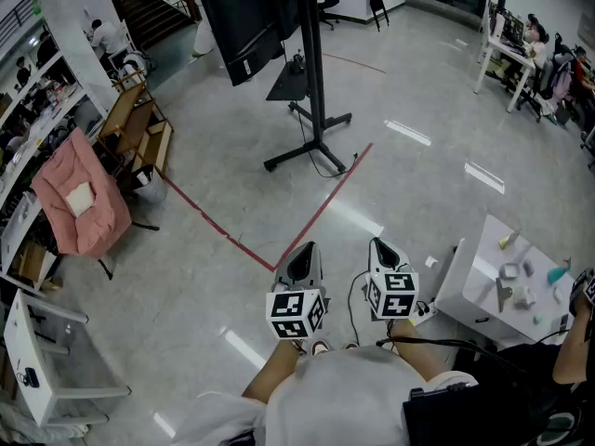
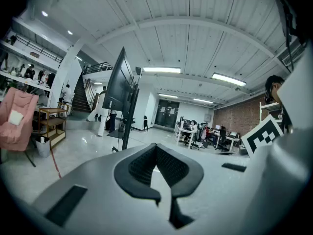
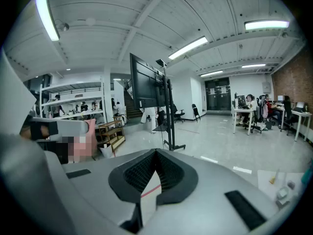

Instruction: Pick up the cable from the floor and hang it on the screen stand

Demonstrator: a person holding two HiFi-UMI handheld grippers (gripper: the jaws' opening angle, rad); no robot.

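A large open workroom with a polished grey floor [image 1: 418, 193] is seen from above, crossed by a red tape line [image 1: 325, 207]. A black screen [image 1: 244, 17] is carried on a dark screen stand [image 1: 314, 82] whose legs are spread on the floor in the upper middle of the head view. At the left, a pink cloth [image 1: 79, 203] is draped over a chair, and a wooden shelf cart [image 1: 139, 124] is set beside it. A white table [image 1: 483, 277] with small items is placed at the lower right.

The left gripper [image 1: 302, 252] and the right gripper [image 1: 381, 244] are held side by side low in the view, over bare floor and well apart from the stand. Each gripper is clenched with its jaws drawn together, and only floor is seen through the narrow slit between them.

A thin dark cable [image 1: 333, 163] is laid on the floor at the foot of the stand, far from both grippers.
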